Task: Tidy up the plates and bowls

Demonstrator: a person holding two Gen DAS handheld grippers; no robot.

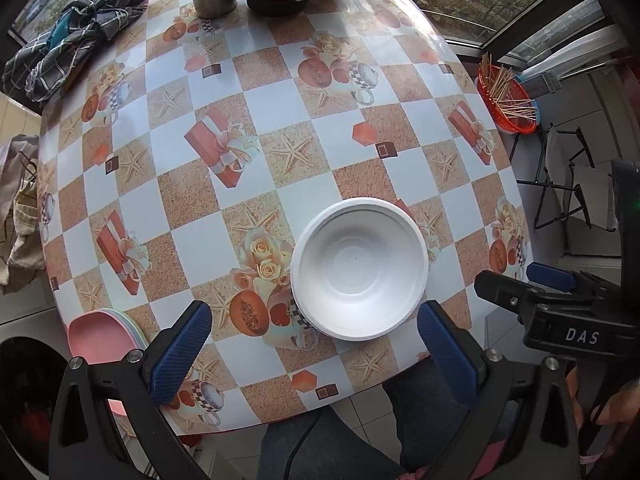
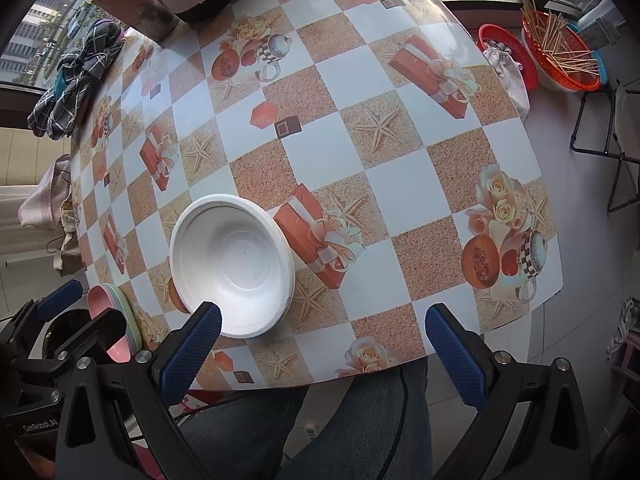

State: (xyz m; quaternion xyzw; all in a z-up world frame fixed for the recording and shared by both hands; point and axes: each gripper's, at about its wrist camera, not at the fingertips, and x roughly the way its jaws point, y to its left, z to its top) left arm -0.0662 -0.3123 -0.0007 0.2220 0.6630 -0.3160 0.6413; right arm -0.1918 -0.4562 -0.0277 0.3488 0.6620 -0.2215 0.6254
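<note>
Both grippers hover empty over the near table edge, white bowls ahead.

The white bowls (image 1: 360,268), what looks like a nested stack of 2 or more with a thin, matte, foam-like rim, sit on the glossy checkered tablecloth (image 1: 280,120) near its front edge. From the left gripper (image 1: 312,344) they lie at 1 o'clock, just beyond the right blue textured pad; from the right gripper (image 2: 320,352) at 11 o'clock, its left pad overlapping the rim in view, contact unclear. Both sets of jaws stand wide apart, holding nothing. Being round, the bowls have no long axis. Pastel plates (image 1: 100,336), pink on top, sit at the table's edge at the left gripper's 9 o'clock, so that arm seems nearer to them.
</note>
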